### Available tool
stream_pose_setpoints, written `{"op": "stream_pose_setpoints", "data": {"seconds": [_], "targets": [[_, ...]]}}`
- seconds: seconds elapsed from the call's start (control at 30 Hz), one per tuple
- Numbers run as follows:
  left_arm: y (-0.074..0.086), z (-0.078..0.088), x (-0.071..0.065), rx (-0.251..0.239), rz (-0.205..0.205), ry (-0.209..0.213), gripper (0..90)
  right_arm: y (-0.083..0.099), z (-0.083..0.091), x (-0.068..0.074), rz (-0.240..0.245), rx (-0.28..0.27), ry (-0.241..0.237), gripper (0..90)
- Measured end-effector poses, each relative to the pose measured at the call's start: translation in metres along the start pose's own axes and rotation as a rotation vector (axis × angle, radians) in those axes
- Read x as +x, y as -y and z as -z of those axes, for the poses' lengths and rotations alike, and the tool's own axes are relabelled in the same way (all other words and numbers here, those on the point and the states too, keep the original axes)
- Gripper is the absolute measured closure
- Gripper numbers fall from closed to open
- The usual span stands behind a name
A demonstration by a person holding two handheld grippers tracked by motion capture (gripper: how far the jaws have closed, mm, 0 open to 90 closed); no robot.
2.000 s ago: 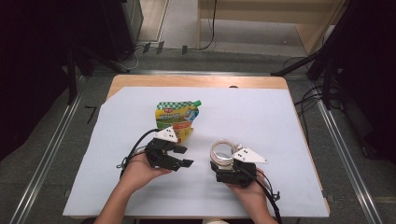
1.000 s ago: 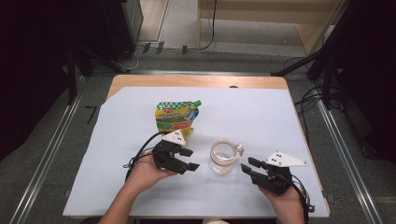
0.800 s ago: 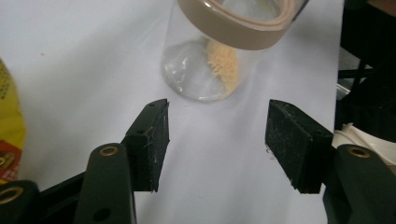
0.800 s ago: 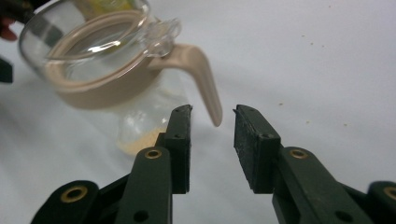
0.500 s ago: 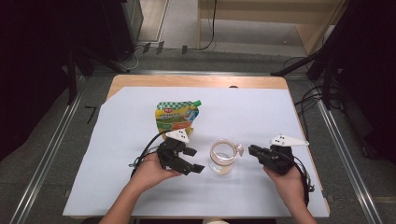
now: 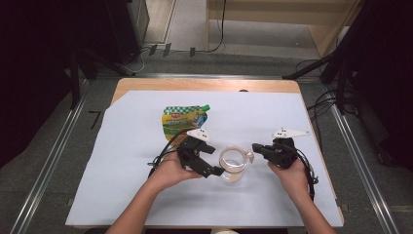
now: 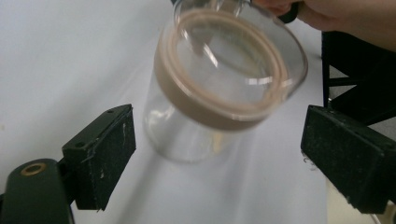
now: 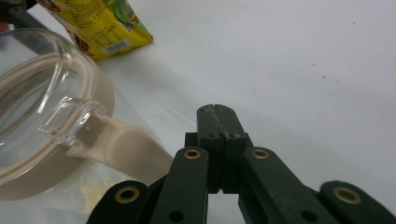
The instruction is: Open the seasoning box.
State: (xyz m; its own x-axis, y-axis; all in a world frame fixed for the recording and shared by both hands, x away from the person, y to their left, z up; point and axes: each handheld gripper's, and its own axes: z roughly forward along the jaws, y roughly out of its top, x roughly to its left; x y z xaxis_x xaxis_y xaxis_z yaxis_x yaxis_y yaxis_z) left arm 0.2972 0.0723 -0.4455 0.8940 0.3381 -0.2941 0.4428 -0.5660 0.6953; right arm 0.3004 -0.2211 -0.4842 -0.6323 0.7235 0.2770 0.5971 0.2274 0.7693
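The glass jug [image 6: 232,163] stood on the counter [image 6: 292,117] between both claws. The left claw [image 6: 208,161] had just been opening wide around it, not touching. The right claw [image 6: 256,147] was shut tight, holding nothing, beside the handle [image 8: 116,144]. A bump could tip the jug.

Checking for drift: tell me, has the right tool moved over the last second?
Yes. The right tool, now shut, moved in toward the glass jar, which stayed below the pouch.
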Motion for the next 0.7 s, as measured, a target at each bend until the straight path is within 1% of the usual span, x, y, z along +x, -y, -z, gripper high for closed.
{"op": "stream_pose_setpoints", "data": {"seconds": [0.03, 0.07, 0.13, 0.17, 0.23, 0.27, 0.33, 0.4, 0.43, 0.47, 0.53, 0.6, 0.67, 0.7], "targets": [[-0.002, -0.004, -0.001, -0.002, -0.001, -0.040, 3.2, 0.000, 0.001, 0.001, 0.004, 0.001, -0.002, 90.0], [-0.003, -0.006, -0.001, -0.004, 0.005, -0.044, 0.0, 0.000, 0.002, 0.002, 0.010, -0.001, -0.003, 90.0], [-0.003, -0.011, -0.001, 0.013, 0.005, -0.030, 0.0, 0.001, 0.002, 0.003, 0.001, -0.008, -0.009, 90.0], [-0.003, -0.013, -0.002, 0.017, -0.003, -0.038, 0.0, 0.001, 0.003, 0.005, -0.004, -0.011, -0.013, 90.0], [-0.003, -0.017, -0.005, 0.015, -0.012, -0.030, 0.0, 0.002, 0.002, 0.007, 0.001, -0.009, -0.014, 90.0], [-0.002, -0.020, -0.007, 0.017, -0.023, -0.025, 0.0, 0.003, 0.001, 0.008, 0.006, -0.006, -0.014, 90.0], [-0.003, -0.023, -0.010, 0.032, -0.053, -0.037, 0.0, 0.005, -0.001, 0.010, 0.009, 0.004, -0.010, 90.0], [-0.003, -0.028, -0.012, 0.031, -0.067, -0.055, 0.0, 0.007, -0.002, 0.010, 0.003, 0.003, -0.005, 90.0], [-0.003, -0.031, -0.013, 0.032, -0.074, -0.075, 0.0, 0.007, -0.002, 0.010, -0.005, 0.006, -0.007, 90.0], [-0.003, -0.032, -0.014, 0.029, -0.076, -0.080, 0.0, 0.008, -0.002, 0.010, -0.011, 0.005, -0.005, 90.0], [-0.003, -0.034, -0.013, 0.025, -0.074, -0.073, 0.0, 0.009, -0.002, 0.011, -0.006, 0.006, 0.002, 90.0], [-0.003, -0.035, -0.014, 0.012, -0.078, -0.082, 0.0, 0.010, -0.002, 0.011, -0.006, 0.007, 0.008, 90.0], [-0.004, -0.035, -0.015, 0.004, -0.085, -0.080, 0.3, 0.010, -0.002, 0.012, -0.012, 0.009, 0.010, 90.0], [-0.004, -0.036, -0.016, 0.001, -0.087, -0.088, 0.5, 0.011, -0.002, 0.012, -0.013, 0.008, 0.010, 90.0]]}}
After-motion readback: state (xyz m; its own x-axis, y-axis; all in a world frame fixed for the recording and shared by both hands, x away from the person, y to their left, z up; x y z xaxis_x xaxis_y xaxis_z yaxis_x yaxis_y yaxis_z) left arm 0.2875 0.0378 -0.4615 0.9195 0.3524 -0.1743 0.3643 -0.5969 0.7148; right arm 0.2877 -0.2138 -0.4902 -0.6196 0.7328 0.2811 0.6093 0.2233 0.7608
